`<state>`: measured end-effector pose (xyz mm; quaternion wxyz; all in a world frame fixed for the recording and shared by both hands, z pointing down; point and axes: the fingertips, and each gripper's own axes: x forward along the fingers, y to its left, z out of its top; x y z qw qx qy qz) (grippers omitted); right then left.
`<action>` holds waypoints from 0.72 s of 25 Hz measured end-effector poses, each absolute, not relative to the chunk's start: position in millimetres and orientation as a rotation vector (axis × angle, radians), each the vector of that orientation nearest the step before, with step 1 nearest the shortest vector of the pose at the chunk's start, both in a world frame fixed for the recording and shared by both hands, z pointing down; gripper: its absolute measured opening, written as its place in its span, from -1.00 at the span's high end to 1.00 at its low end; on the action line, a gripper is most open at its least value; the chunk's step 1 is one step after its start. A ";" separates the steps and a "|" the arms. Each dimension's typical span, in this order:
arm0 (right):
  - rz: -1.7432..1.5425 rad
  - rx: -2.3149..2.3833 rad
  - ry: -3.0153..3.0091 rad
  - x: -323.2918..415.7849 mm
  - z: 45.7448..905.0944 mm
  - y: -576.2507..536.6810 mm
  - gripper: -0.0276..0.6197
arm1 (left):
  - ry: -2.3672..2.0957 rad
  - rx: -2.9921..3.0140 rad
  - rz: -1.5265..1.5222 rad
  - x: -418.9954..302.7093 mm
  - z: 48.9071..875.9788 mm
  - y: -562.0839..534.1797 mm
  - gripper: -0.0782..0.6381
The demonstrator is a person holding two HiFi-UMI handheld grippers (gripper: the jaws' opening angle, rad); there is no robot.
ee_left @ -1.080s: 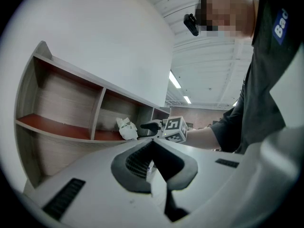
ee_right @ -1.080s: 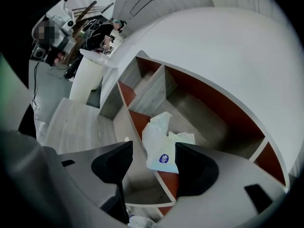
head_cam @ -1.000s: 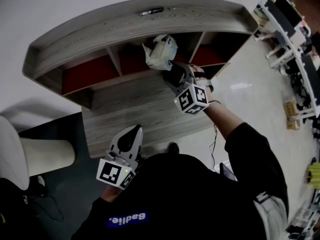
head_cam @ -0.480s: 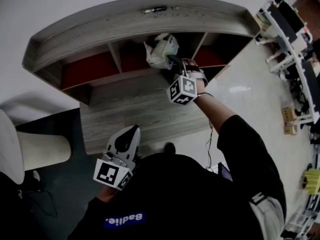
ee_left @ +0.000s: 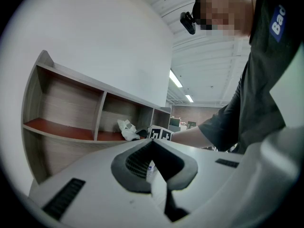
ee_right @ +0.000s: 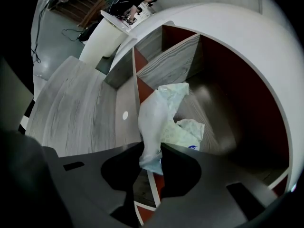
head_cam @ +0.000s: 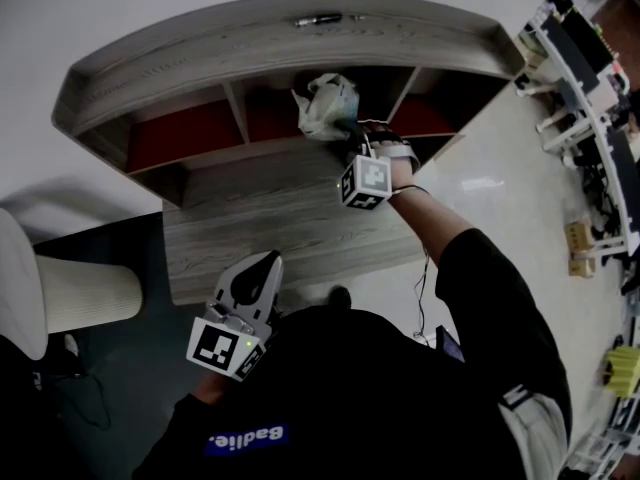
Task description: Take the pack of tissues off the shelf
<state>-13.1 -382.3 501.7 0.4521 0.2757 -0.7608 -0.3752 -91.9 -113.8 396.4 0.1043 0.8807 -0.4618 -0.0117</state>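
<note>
The pack of tissues (head_cam: 325, 106), a crumpled white and pale green plastic wrapper, lies at the front of the shelf's middle compartment (head_cam: 270, 118). My right gripper (head_cam: 346, 136) reaches into that compartment from the lower right. In the right gripper view its jaws are closing, and the near end of the pack (ee_right: 164, 122) is pinched between the tips of my right gripper (ee_right: 152, 152). My left gripper (head_cam: 266, 263) hangs low by the person's body, jaws together and empty. In the left gripper view, my left gripper (ee_left: 153, 142) has the pack (ee_left: 127, 128) far ahead of it.
The wooden shelf (head_cam: 280, 38) has three red-floored compartments and a dark pen-like thing (head_cam: 318, 19) on top. A wooden desk top (head_cam: 270, 218) runs in front of it. A white cylinder (head_cam: 85, 298) stands at the left; racks (head_cam: 580, 38) line the right.
My right gripper has moved forward and left up to the pack, and its jaws have narrowed onto the wrapper's near end. The left gripper has stayed put.
</note>
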 end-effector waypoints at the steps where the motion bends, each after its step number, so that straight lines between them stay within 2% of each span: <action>1: -0.934 0.678 -1.881 -13.0 501.7 -380.4 0.60 | -1.360 2.600 -0.031 -91.7 397.0 -113.1 0.78; 18: -0.888 0.744 -2.087 6.9 461.2 -314.1 0.69 | -1.291 2.625 -0.043 -78.0 394.6 -102.6 0.78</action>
